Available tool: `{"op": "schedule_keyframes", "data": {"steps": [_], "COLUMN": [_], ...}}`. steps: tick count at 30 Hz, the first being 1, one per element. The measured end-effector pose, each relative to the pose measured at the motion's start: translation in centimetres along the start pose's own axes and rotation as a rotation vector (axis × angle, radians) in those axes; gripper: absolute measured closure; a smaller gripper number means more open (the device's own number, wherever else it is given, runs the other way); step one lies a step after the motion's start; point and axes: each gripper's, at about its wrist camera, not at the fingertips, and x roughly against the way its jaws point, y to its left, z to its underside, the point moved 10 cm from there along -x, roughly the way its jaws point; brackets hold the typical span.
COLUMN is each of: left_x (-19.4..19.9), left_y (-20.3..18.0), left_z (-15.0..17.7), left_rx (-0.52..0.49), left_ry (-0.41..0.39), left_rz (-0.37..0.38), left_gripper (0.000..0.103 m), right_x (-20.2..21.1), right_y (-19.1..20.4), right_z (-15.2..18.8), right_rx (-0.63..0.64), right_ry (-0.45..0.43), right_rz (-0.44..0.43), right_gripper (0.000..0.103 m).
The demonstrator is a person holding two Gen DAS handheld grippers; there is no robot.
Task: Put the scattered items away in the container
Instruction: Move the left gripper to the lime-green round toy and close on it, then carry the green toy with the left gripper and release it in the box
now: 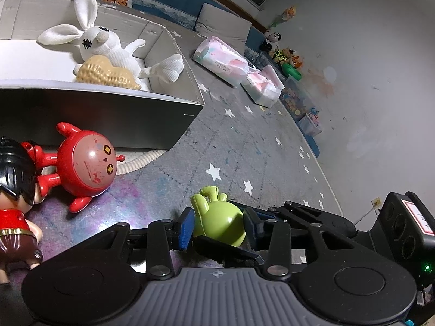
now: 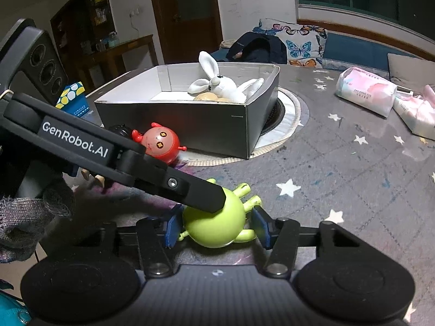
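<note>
Gripping the green toy (image 1: 220, 222) in the left gripper (image 1: 218, 226), blue pads (image 1: 186, 229) pressed to both of its flanks, jaws narrowed to the width of its round body. Flanking the same toy with the right gripper (image 2: 216, 229) from a crossing angle, jaws set middling wide, a slit of space showing at one pad (image 2: 171, 228); at the other pad, cannot tell whether touching or just apart. Resting low on the starred cover (image 2: 339, 163), well in front of the box (image 2: 204, 127) and outside it, off its near corner. Lying inside the box: a white rabbit (image 1: 108, 46), ears up against the far wall, sprawled partly over a tan knobbly toy (image 1: 108, 76) beside the near wall. Just in front of the box's dark near wall, tipped on its back: a red round toy (image 1: 87, 163), face upward. Next to that, farther from the box: a black-haired figure (image 1: 13, 190) in red, only partly in view. Under the box, peeking out at its corner: a round pale mat (image 2: 291, 114). Off to the side of the box, well apart: two pink-and-white tissue packs (image 2: 367, 92), touching or nearly so.
</note>
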Motion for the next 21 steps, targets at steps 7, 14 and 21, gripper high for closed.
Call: {"op": "schedule_keyframes", "data": {"steps": [7,14,21], "left_x": [0.5,1.6,4.9], "left_y": [-0.3,-0.2,-1.1], "left_z": [-0.1,-0.6,-3.8], "left_rx": [-0.014,-0.004,-0.025], "left_ry": [-0.015,-0.040,-0.149], "left_rz": [-0.009,-0.003,0.001], "left_gripper": [0.062,0.062,0.062], "right_x": [0.3,0.5,1.8], "right_y": [0.4,0.9,2.2], "right_z": [-0.4,-1.2,-5.1], "right_rx": [0.019,0.035,0.114], "right_ry": [0.004,-0.011,-0.083], "right_rz": [-0.006,-0.012,-0.012], "right_gripper": [0.054,0.054,0.054]}}
